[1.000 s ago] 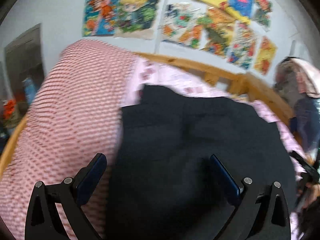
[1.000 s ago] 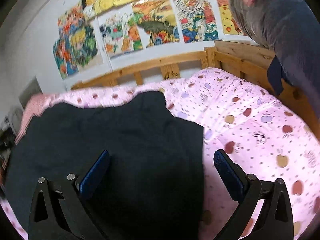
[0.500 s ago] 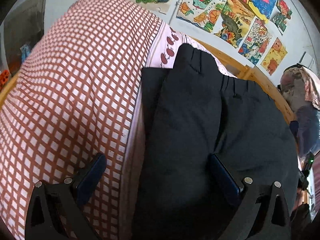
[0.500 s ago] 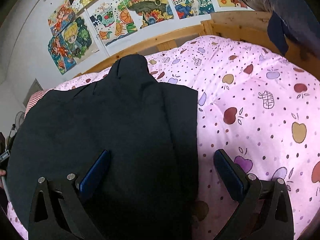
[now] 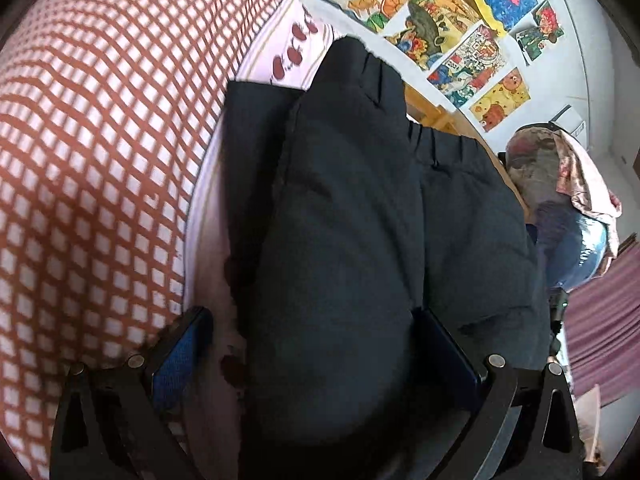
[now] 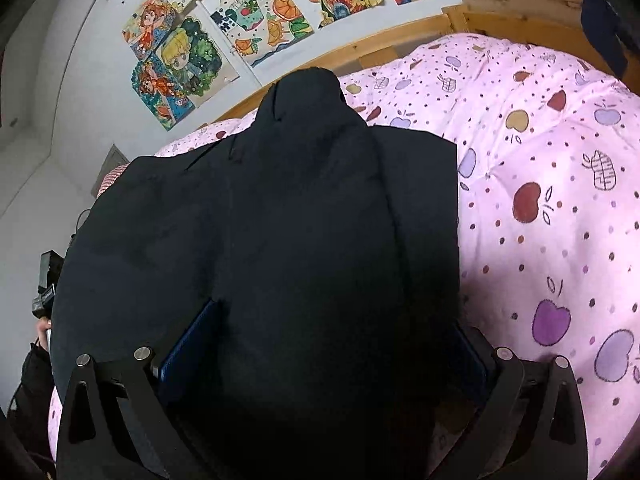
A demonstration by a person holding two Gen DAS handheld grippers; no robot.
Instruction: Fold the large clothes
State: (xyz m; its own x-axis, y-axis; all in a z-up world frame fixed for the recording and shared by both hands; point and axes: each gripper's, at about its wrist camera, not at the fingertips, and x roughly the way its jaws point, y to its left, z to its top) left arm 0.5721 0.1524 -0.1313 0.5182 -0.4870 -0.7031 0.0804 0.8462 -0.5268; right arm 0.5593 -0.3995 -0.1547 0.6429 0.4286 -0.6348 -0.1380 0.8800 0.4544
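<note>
Garment: we see the dark trousers lying partly folded on the pink bedspread, waistband toward the headboard.
Left gripper: spread wide, low over the near edge, fabric bulging between its jaws; not pinching.
Right gripper: likewise spread, straddling the near fold.
Why: we judge both are set to grab that edge for another fold.

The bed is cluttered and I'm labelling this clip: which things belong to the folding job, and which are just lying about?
Part of the job:
- dark garment
- left gripper, open around a raised fold of it
- right gripper, likewise open

Lying about:
- pink apple-print quilt
- red checked blanket
- wall drawings
- wooden bed frame
</note>
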